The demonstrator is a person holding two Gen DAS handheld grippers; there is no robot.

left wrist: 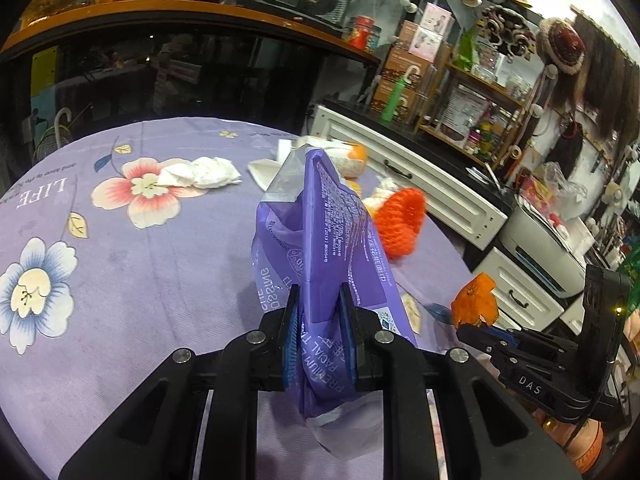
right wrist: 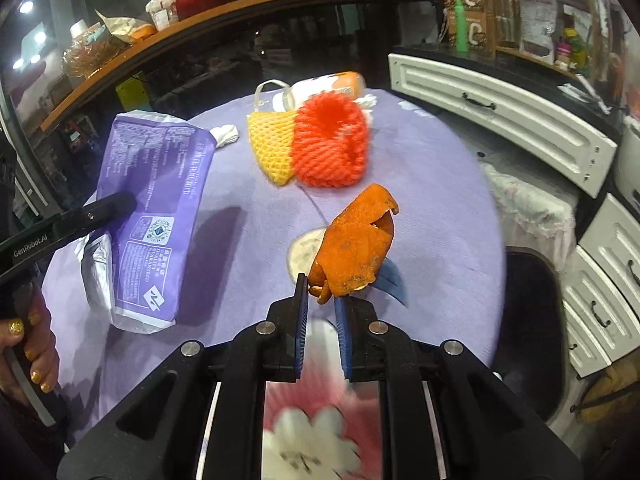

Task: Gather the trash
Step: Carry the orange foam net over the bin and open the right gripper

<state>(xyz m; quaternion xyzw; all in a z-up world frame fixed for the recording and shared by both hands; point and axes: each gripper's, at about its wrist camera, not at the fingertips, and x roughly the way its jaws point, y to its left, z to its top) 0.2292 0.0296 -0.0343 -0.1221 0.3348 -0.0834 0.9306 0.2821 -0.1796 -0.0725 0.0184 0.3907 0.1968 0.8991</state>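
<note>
Over the bench (left wrist: 120, 280), draped in a purple flowered cloth: left gripper (left wrist: 319, 332), jaws closed tight on a purple tissue wrapper (left wrist: 328, 232), held upright and clear of the cloth, blue pads pinching its lower part, crumpled end trailing toward the camera. Same wrapper in the right wrist view (right wrist: 156, 208), at the left, black finger across it, gold-nailed hand (right wrist: 24, 344) at the frame edge.

At the bench's right side: right gripper (right wrist: 322, 300), jaws nearly closed, pinching the lower edge of a piece of orange peel (right wrist: 356, 248), lifted above the cloth. Same peel from the left wrist (left wrist: 476, 300), sticking up out of the right gripper (left wrist: 472, 326) at the lower right.

Farther back on the cloth: red foam fruit net (right wrist: 330, 144) touching a yellow foam fruit net (right wrist: 272, 144), side by side. Behind them, a white and orange packet (right wrist: 332, 82), near the far edge. Crumpled white tissue (left wrist: 204, 172) lying on a printed pink flower, well apart from the nets. Another white scrap (left wrist: 264, 172) just beside the wrapper's top in the left wrist view.

Beyond the bench on the right: white cabinet drawers (right wrist: 500, 120) with dark handles.
</note>
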